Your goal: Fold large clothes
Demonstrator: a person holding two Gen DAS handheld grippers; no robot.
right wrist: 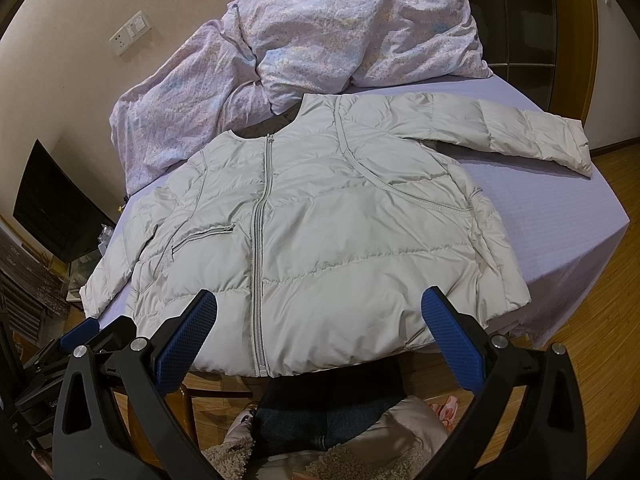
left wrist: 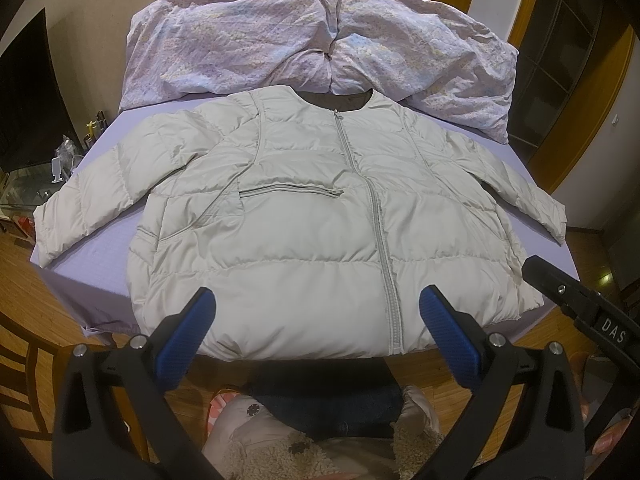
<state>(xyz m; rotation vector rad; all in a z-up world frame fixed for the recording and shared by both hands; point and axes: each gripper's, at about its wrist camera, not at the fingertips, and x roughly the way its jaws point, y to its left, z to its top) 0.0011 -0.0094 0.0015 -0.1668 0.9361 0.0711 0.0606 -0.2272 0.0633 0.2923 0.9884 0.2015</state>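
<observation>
A light grey puffer jacket point(left wrist: 304, 216) lies flat, front up and zipped, on the lilac bed point(left wrist: 96, 256), both sleeves spread out to the sides; it also shows in the right wrist view point(right wrist: 320, 220). My left gripper point(left wrist: 318, 300) is open and empty, held above the jacket's hem near the zip. My right gripper point(right wrist: 320, 304) is open and empty above the hem, and its black body shows at the right of the left wrist view point(left wrist: 576, 300).
A crumpled floral duvet point(left wrist: 312, 40) lies at the bed's far end, touching the jacket's collar. Wooden floor point(right wrist: 592, 320) surrounds the bed. A dark TV point(right wrist: 52, 208) and cluttered shelf stand left. The person's legs point(left wrist: 328, 400) are below the bed's near edge.
</observation>
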